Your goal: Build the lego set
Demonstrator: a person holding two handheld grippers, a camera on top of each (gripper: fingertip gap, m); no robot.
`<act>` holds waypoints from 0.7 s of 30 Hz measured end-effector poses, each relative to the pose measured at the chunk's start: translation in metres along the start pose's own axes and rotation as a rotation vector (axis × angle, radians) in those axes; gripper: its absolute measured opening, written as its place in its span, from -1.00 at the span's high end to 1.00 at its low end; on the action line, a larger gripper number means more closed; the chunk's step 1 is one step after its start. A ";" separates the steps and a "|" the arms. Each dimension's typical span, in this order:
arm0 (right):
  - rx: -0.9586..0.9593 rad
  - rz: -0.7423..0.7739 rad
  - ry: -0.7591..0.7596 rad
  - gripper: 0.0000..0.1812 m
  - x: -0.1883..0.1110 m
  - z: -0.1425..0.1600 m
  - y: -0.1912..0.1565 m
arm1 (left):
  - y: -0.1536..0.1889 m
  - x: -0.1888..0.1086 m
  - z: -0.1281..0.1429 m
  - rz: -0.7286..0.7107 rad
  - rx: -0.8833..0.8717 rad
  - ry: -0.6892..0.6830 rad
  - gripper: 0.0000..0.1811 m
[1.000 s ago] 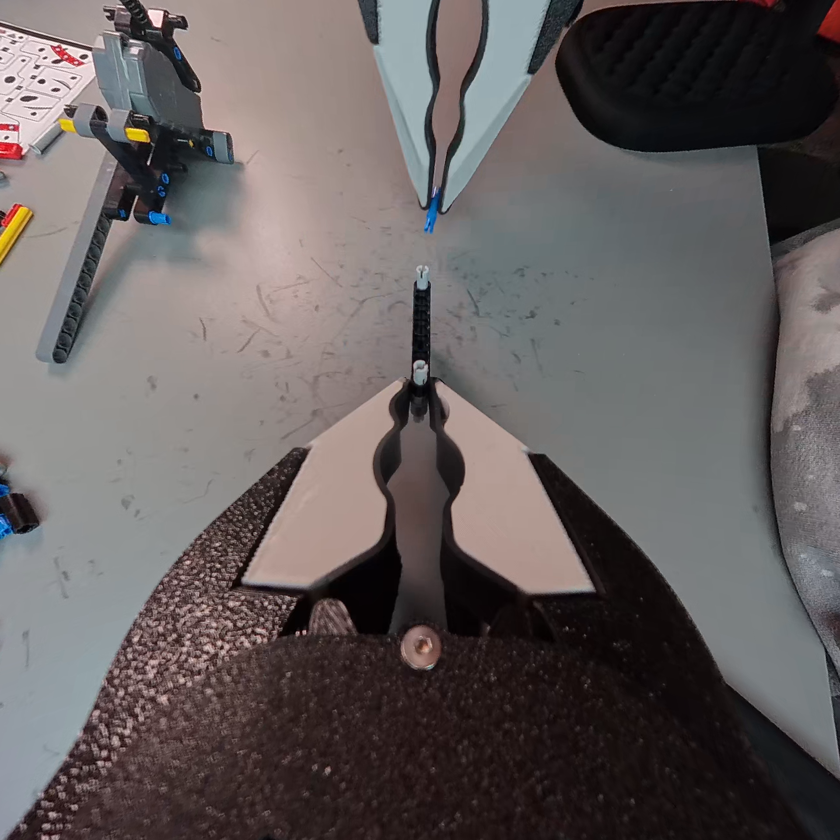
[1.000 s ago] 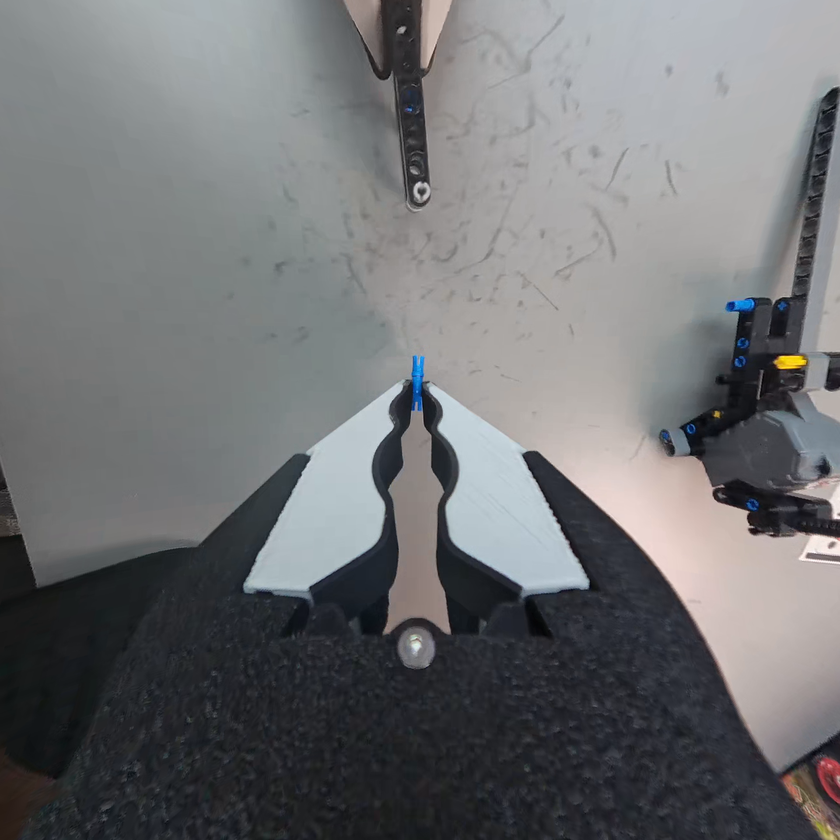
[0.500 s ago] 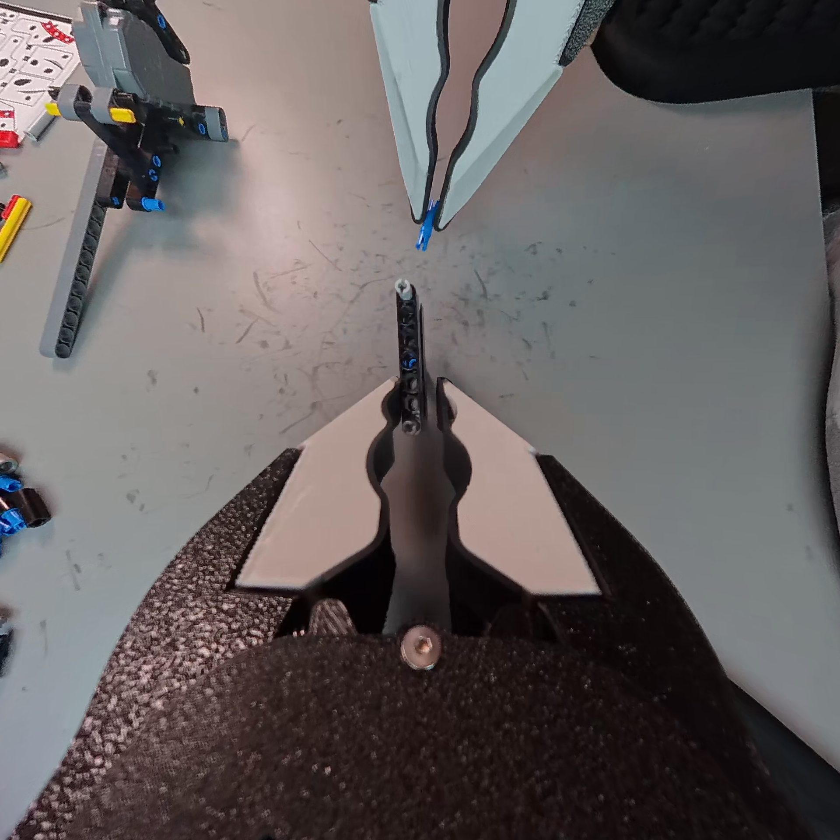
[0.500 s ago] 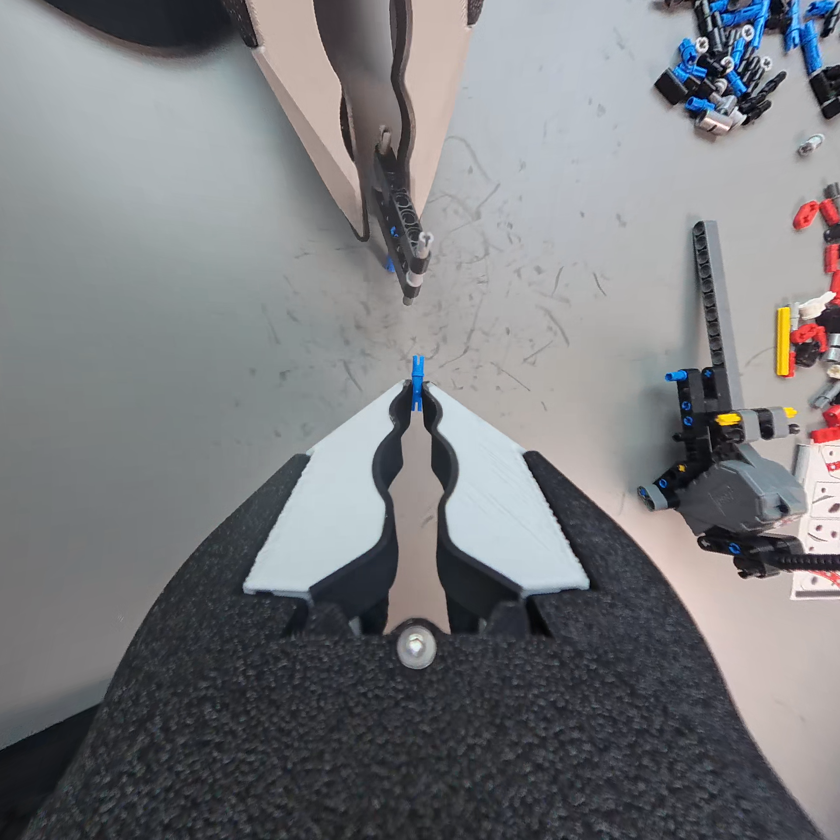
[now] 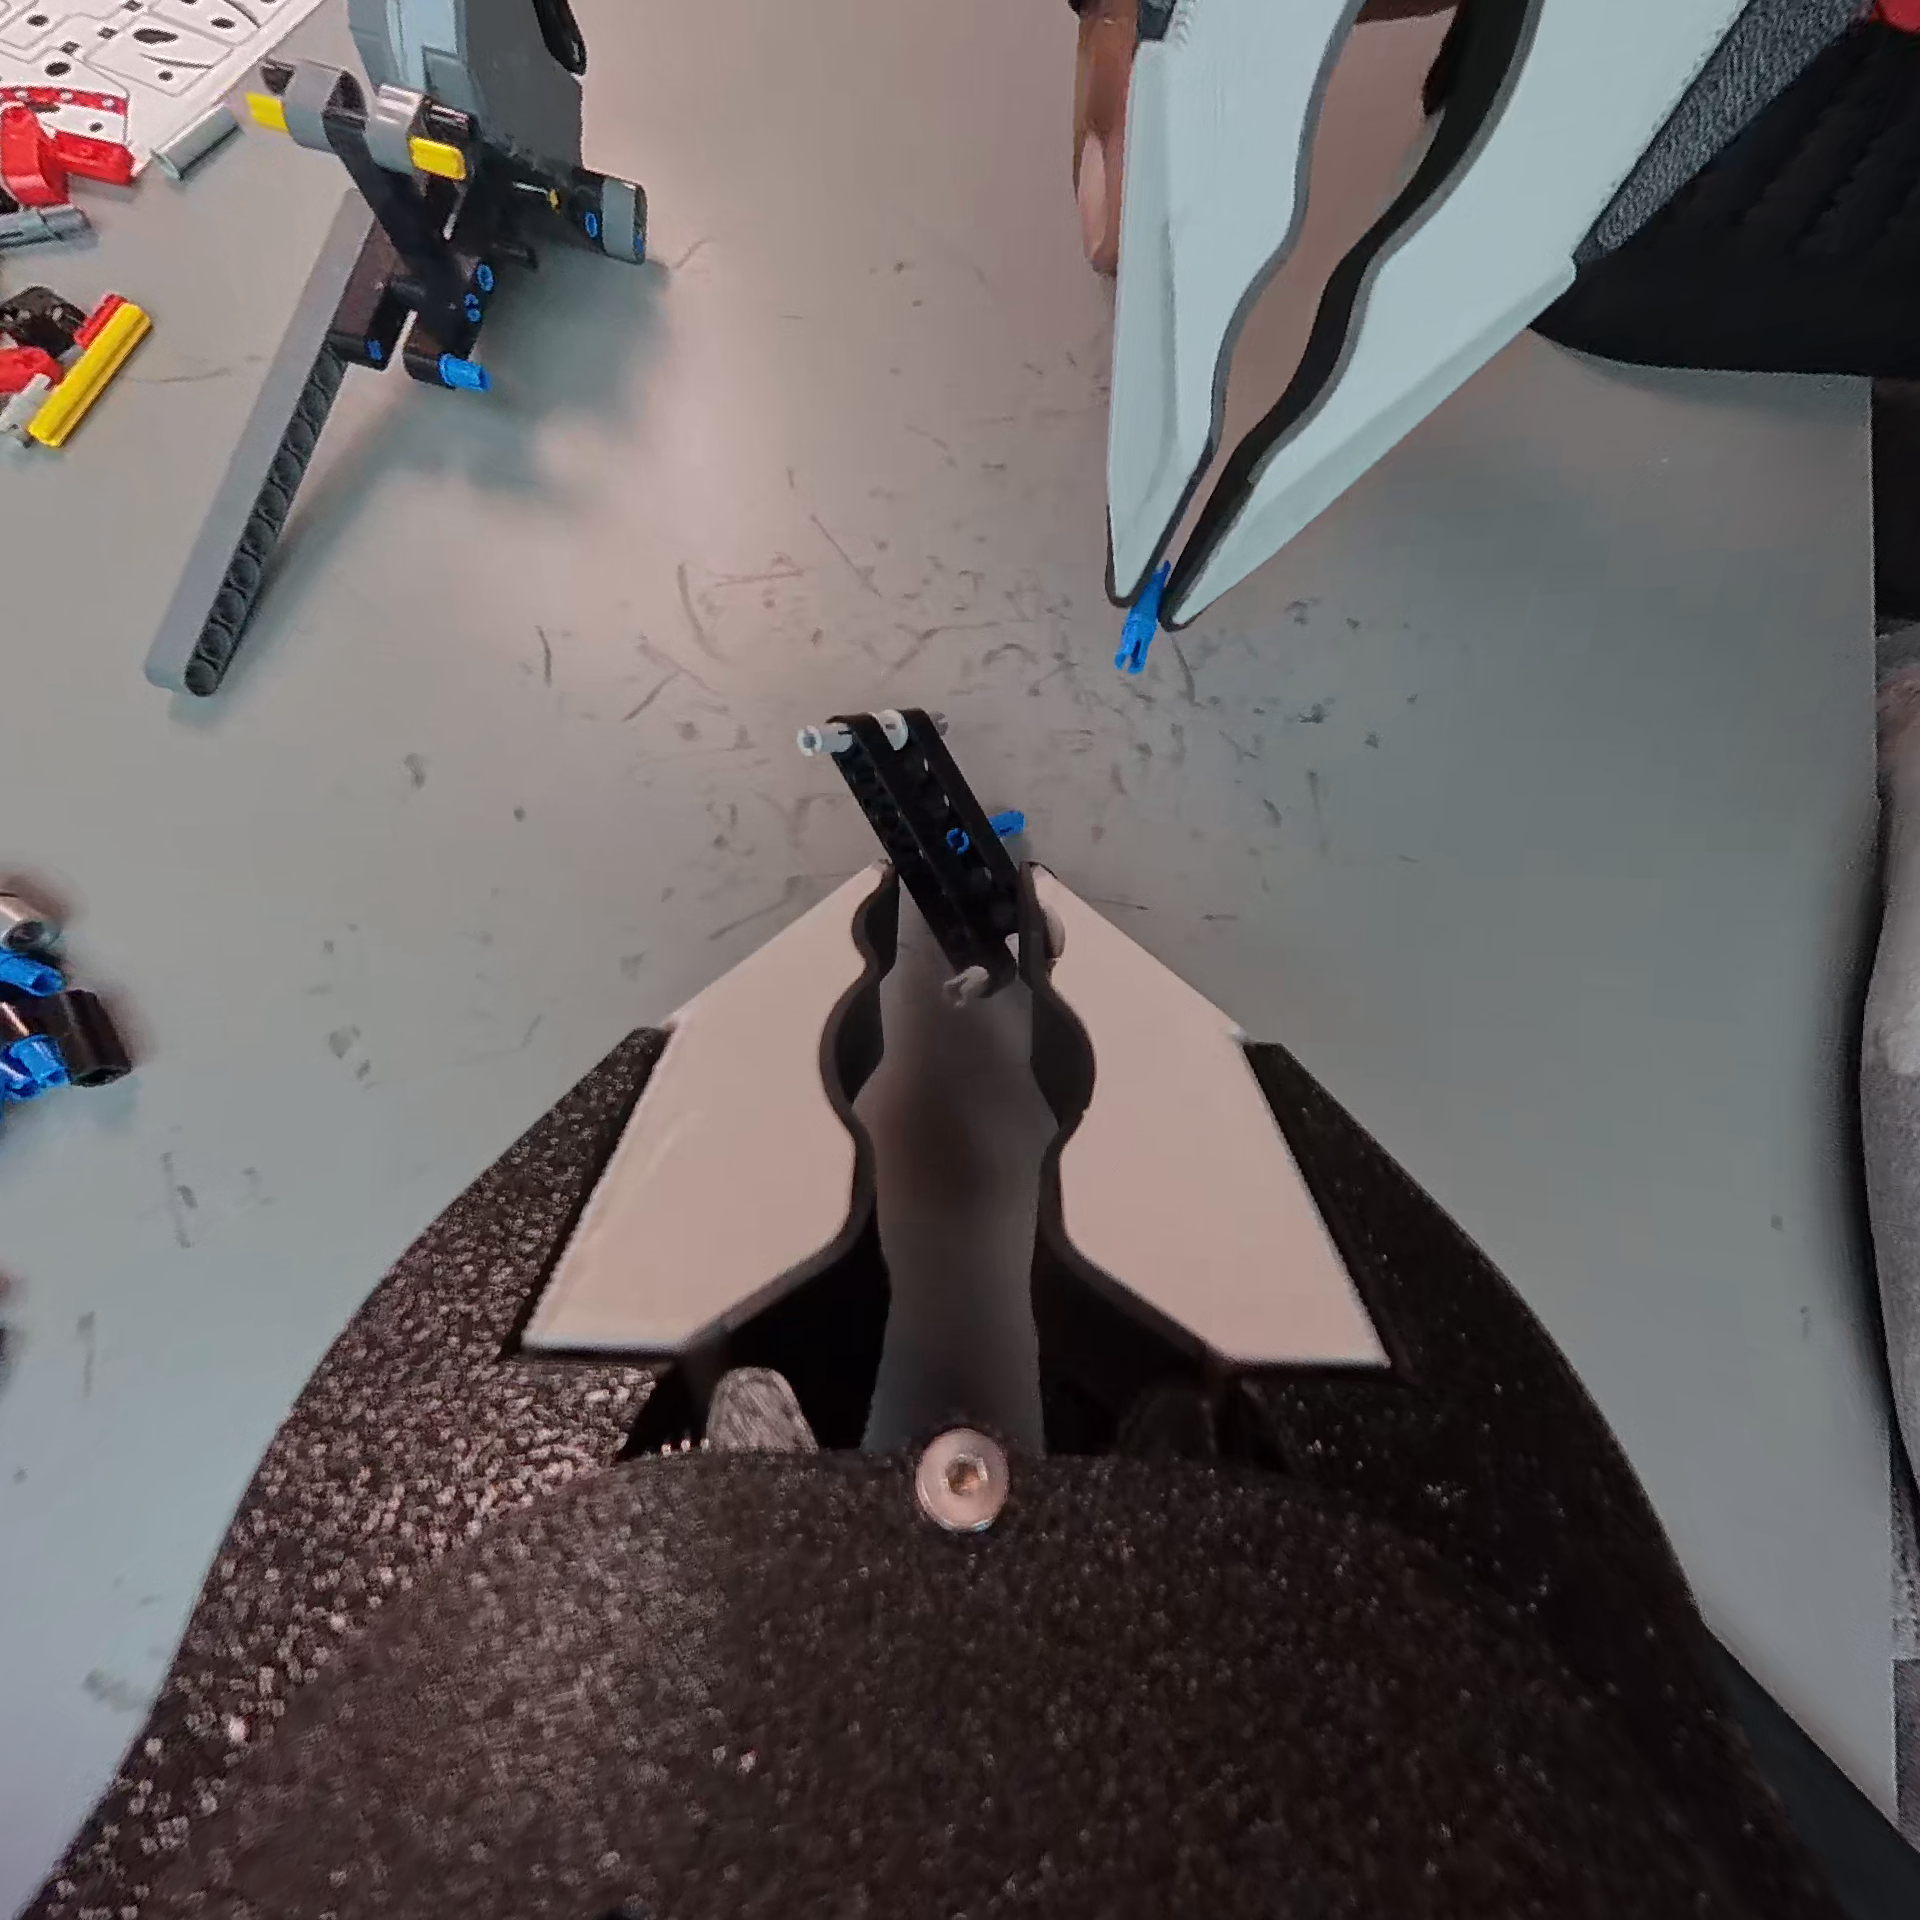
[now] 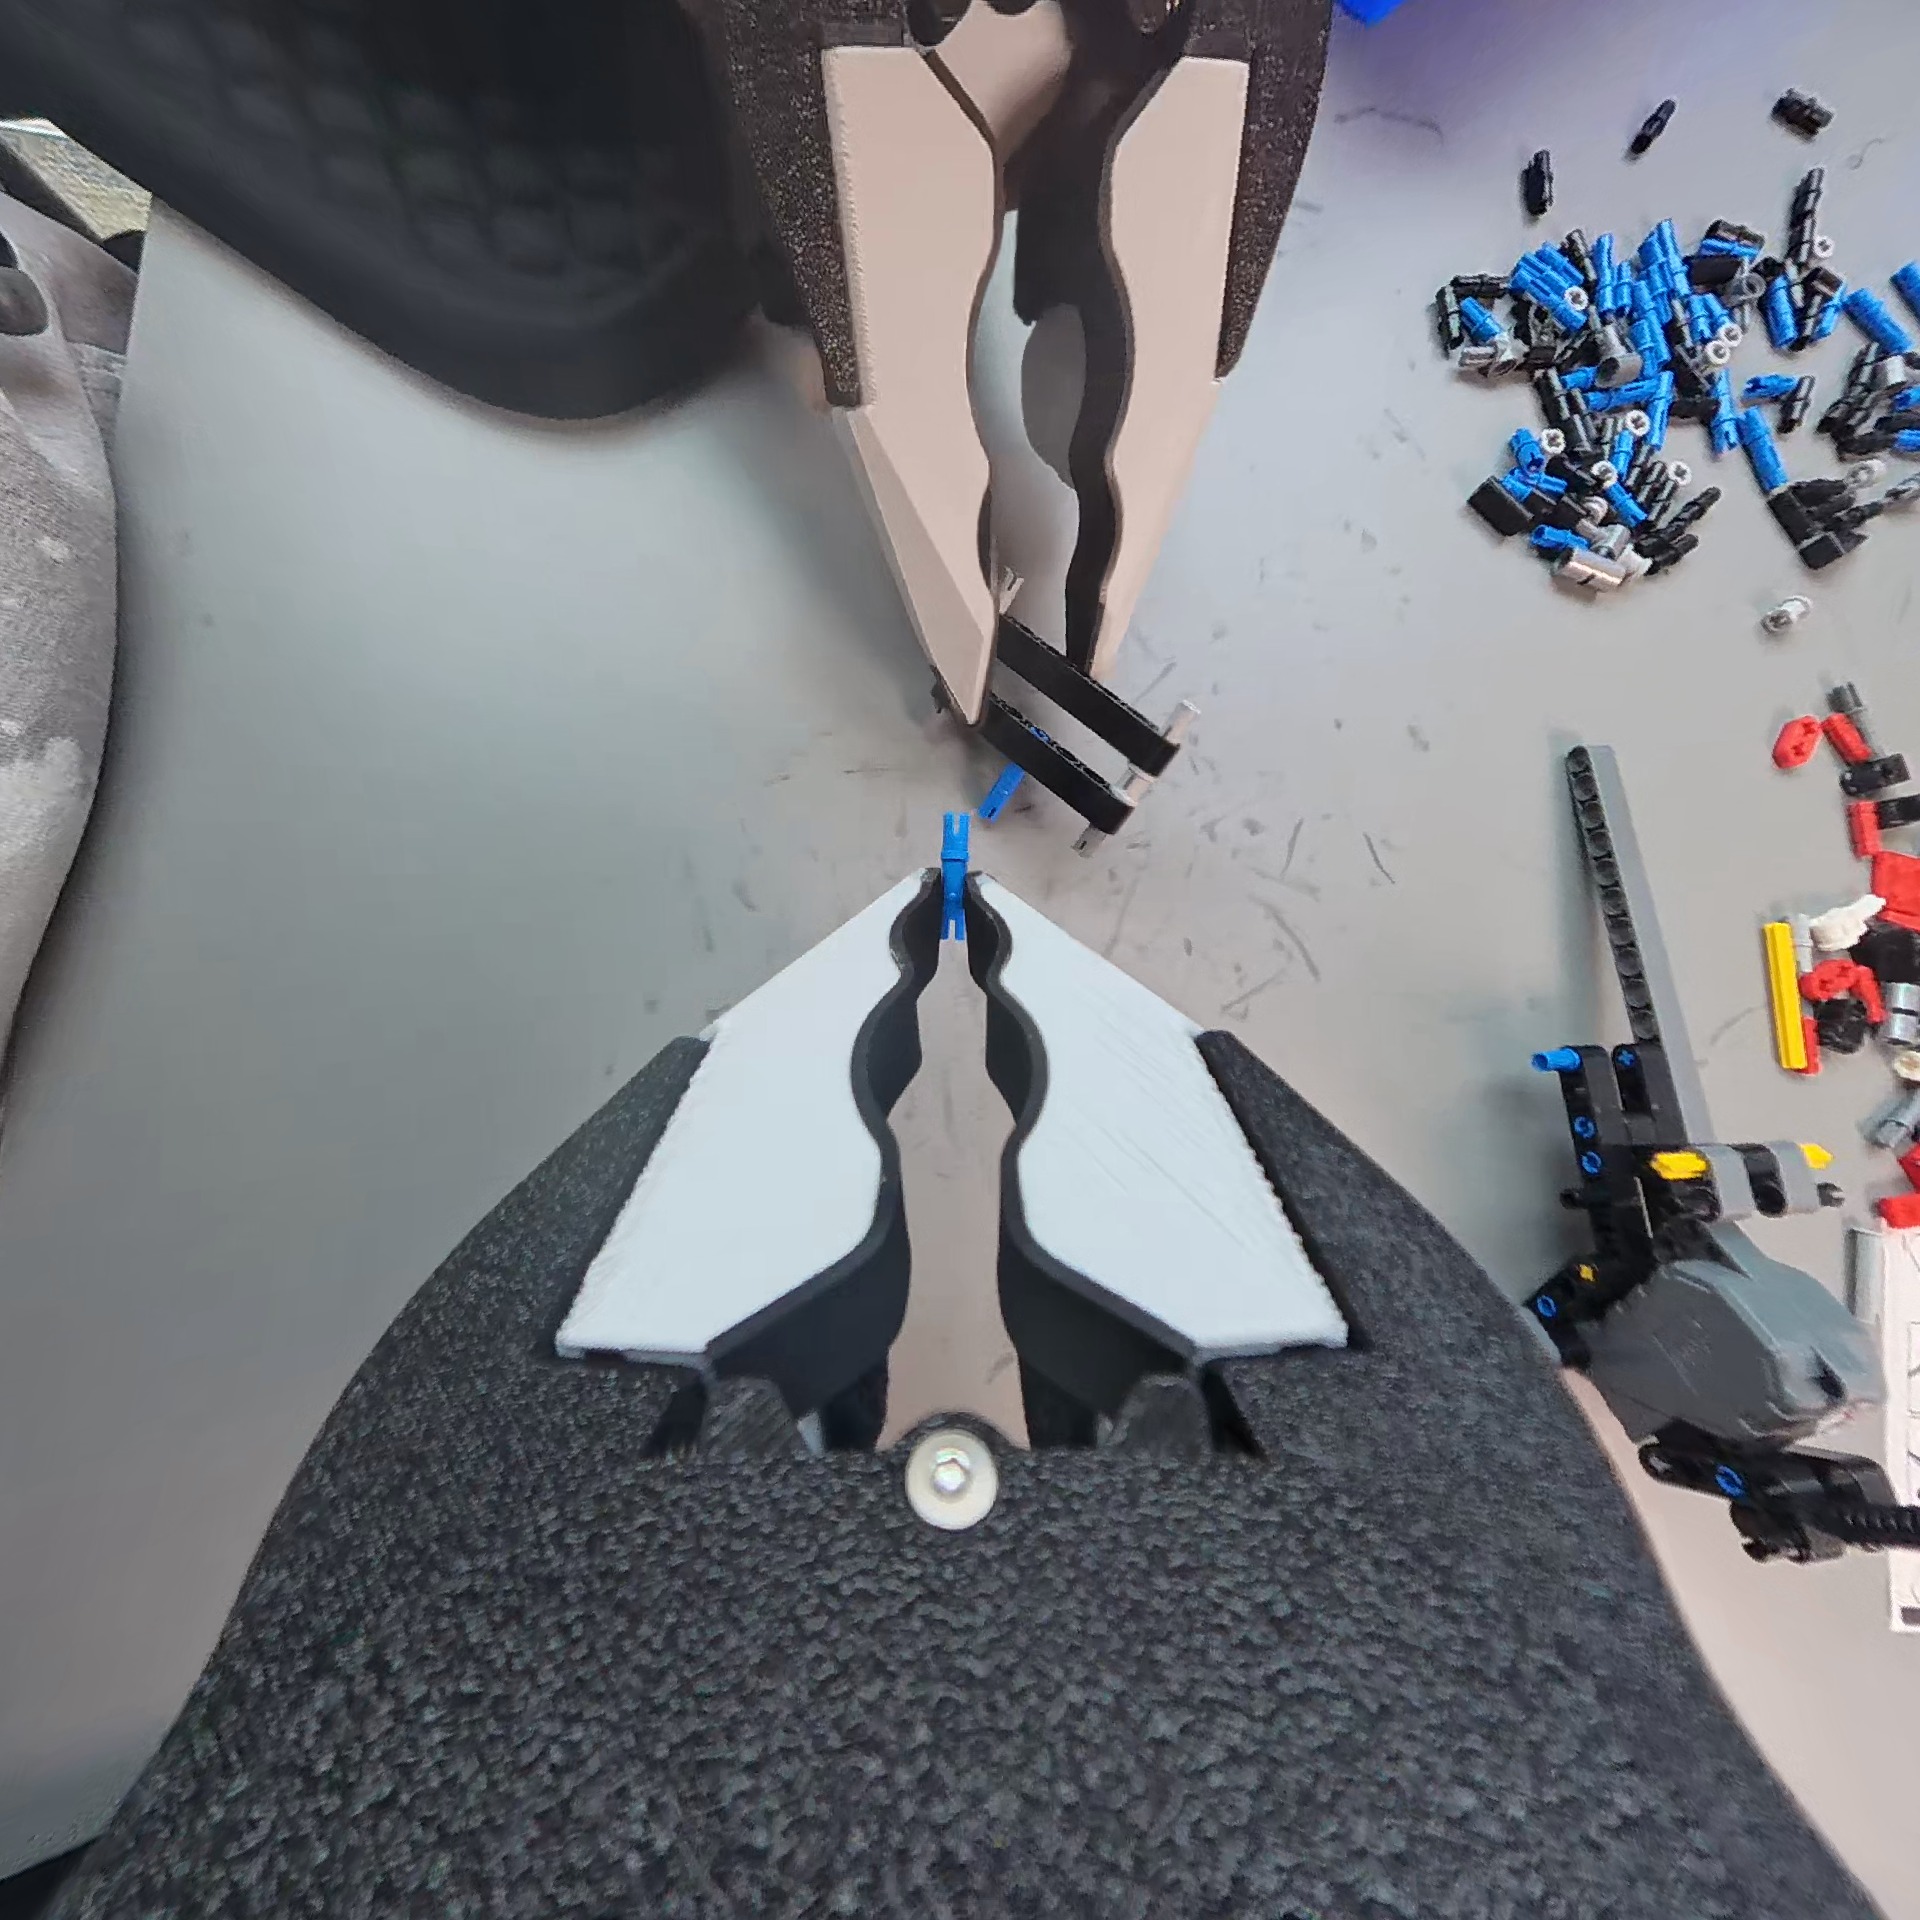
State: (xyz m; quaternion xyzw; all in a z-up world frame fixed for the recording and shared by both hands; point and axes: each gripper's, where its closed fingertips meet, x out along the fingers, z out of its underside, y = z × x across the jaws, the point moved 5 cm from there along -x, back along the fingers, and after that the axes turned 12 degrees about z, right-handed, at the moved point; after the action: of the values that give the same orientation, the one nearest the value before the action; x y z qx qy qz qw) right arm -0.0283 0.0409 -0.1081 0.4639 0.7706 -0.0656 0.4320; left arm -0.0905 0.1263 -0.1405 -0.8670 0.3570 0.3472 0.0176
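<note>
My left gripper [image 5: 956,873] has its jaws set wide around a black assembly [image 5: 914,821] of two parallel beams joined by pale grey pins. Both fingers touch it and it sits tilted between them, low over the grey table [image 5: 1455,935]. A blue pin [image 5: 1003,824] sticks out of its side. The right wrist view shows the same left gripper [image 6: 1039,665] flanking the two beams [image 6: 1091,727]. My right gripper [image 6: 951,883] is shut on a small blue pin [image 6: 953,862], tip forward, a short way from the assembly. It also shows in the left wrist view [image 5: 1143,608].
A partly built grey and black model [image 6: 1683,1247] with a long grey beam [image 5: 270,468] lies to one side. A pile of blue and black pins [image 6: 1662,364], red and yellow parts [image 6: 1849,966] and an instruction sheet [image 5: 125,31] lie nearby. The table edge [image 5: 1870,727] is close. One gripper's finger ends stand about 6 cm off the other's.
My left jaws have widened and the black assembly has turned in the grasp from edge-on to tilted, so both beams show. My right gripper has kept its blue pin and shifted sideways.
</note>
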 end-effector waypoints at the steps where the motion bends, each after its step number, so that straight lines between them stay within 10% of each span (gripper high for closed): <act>1: 0.001 0.001 0.008 0.96 0.001 -0.001 0.001 | -0.002 0.000 0.000 0.000 -0.014 0.003 0.76; 14: 0.005 0.021 0.088 0.96 0.007 -0.017 0.006 | -0.012 -0.015 -0.002 0.047 -0.128 0.077 0.59; 21: -0.036 0.003 0.169 0.96 0.001 -0.035 -0.001 | 0.021 -0.029 -0.028 0.248 -0.032 0.271 0.88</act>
State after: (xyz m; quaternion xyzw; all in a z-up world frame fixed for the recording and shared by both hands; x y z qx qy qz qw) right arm -0.0509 0.0587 -0.0875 0.4610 0.8047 -0.0119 0.3740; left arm -0.1013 0.1205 -0.0971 -0.8553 0.4549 0.2322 -0.0875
